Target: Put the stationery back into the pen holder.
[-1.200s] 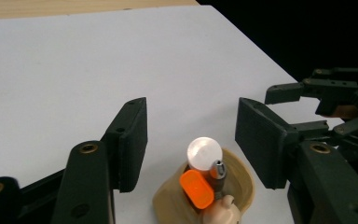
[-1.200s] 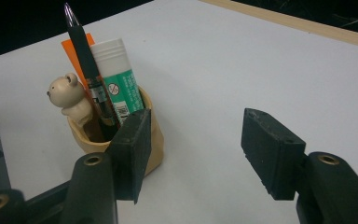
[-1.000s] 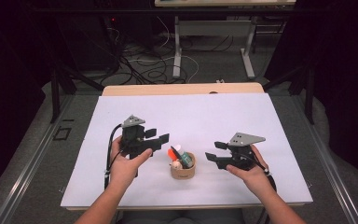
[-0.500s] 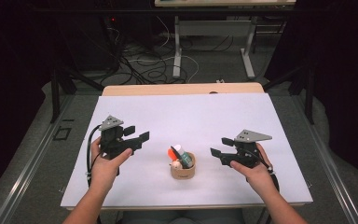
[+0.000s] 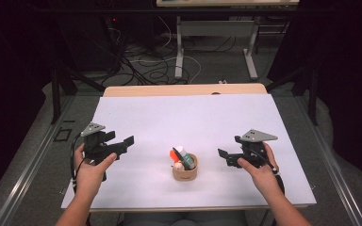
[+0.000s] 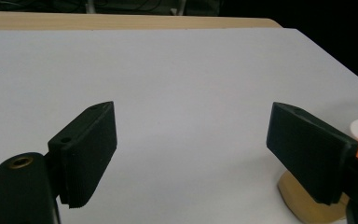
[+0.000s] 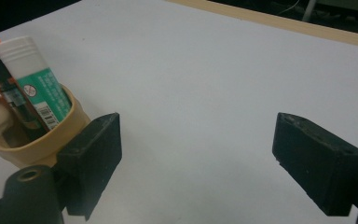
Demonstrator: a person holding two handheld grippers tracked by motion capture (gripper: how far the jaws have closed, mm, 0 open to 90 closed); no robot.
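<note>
On the white worktop point(image 5: 160, 122), near its front edge, a small tan cup point(image 5: 185, 171) stands between the two hands, holding a white-capped glue stick point(image 5: 185, 156) with a green label, an orange-tipped item and a pale beige piece. Compared with a second ago, the left claw point(image 5: 120, 145) has drawn away from the cup toward the worktop's left side and now sits well apart from it, while the right claw point(image 5: 225, 158) has kept roughly its place to the cup's right. Both claws have just been opening; each now stands spread wide with only bare worktop between its jaws. In the left gripper view the cup's base peeks out behind the right-hand jaw; in the right gripper view the cup sits just behind the left-hand jaw, not pinched. The glue stick's label carries a barcode, a round crossed-out symbol and small white print too fine to read
</note>
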